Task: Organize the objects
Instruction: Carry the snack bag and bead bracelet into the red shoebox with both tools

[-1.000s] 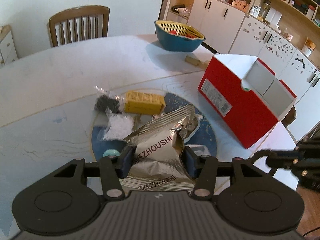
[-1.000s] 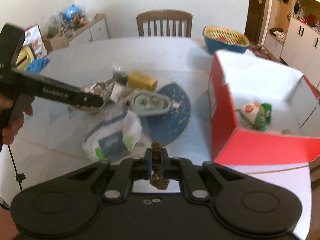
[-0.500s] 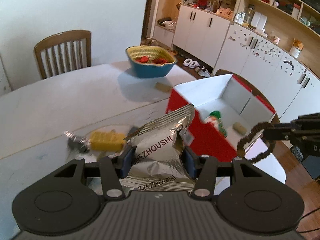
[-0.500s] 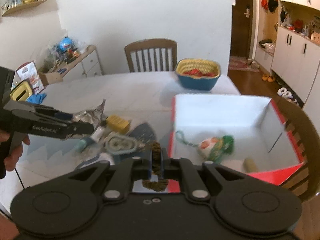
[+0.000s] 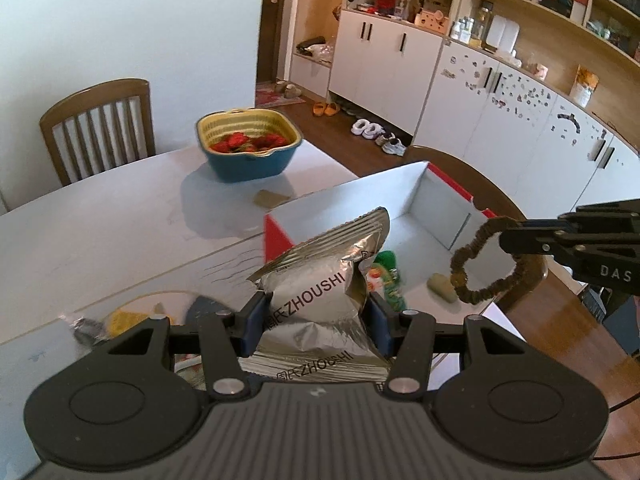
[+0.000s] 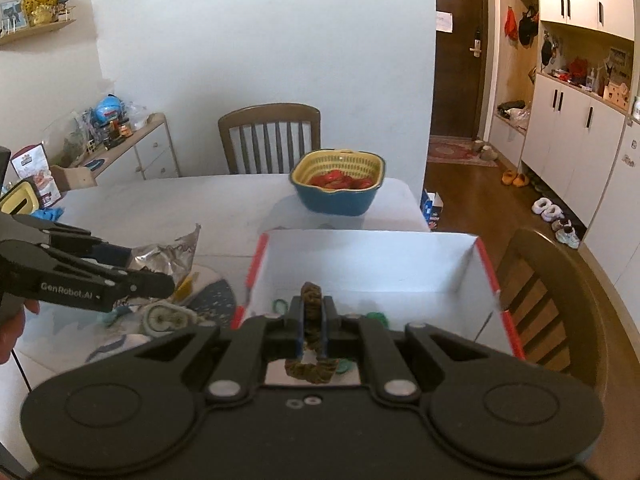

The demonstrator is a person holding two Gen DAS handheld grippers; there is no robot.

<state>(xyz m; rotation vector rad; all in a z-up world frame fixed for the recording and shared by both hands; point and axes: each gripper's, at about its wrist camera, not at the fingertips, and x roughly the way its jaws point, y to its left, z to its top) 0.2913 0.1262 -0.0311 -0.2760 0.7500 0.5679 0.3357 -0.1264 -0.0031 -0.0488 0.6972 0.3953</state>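
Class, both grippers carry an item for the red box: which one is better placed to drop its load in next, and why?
Right. The right gripper holds the brown scrunchie over the red box; the left gripper, gripping the silver snack bag, looks nearer the box's edge.

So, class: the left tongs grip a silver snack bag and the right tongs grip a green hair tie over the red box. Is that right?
Not quite. The hair tie in the right tongs is brown, not green, as both wrist views show. The rest holds: the left tongs grip the silver snack bag, and the hair tie hangs over the red box.
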